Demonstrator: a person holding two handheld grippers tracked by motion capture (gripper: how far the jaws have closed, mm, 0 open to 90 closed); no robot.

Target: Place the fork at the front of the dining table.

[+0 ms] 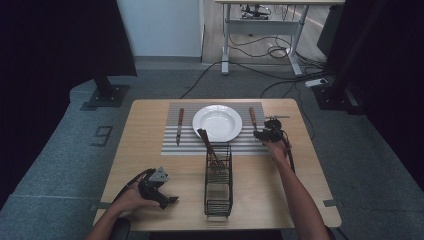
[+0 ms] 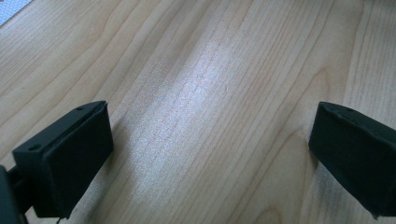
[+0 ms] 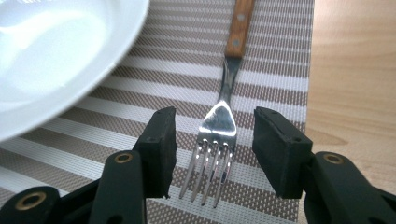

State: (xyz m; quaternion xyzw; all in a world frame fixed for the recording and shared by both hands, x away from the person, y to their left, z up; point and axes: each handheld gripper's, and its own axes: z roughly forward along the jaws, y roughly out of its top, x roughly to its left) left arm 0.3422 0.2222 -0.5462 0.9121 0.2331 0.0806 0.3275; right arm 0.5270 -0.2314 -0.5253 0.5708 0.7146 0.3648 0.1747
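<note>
The right gripper (image 3: pixel 212 140) stands over the tines of a steel fork with a riveted wooden handle (image 3: pixel 224 88). Its black jaws are parted on either side of the fork head, with a clear gap on each side and nothing pinched. The fork lies flat on the grey-and-white striped woven placemat (image 3: pixel 271 56), just beside the round white ceramic plate (image 3: pixel 56 56), its handle pointing away from the person. From above, the fork (image 1: pixel 253 118) sits on the plate's (image 1: pixel 217 122) right, and a wooden-handled knife (image 1: pixel 179 125) lies on its left. A black wire cutlery caddy (image 1: pixel 218 182) stands on the light wooden table (image 1: pixel 150 165) in front of the mat, with one wooden-handled utensil (image 1: pixel 209 146) leaning in it. The left gripper (image 2: pixel 210 154) rests low near the table's front edge, its jaws spread wide over bare wood.
</note>
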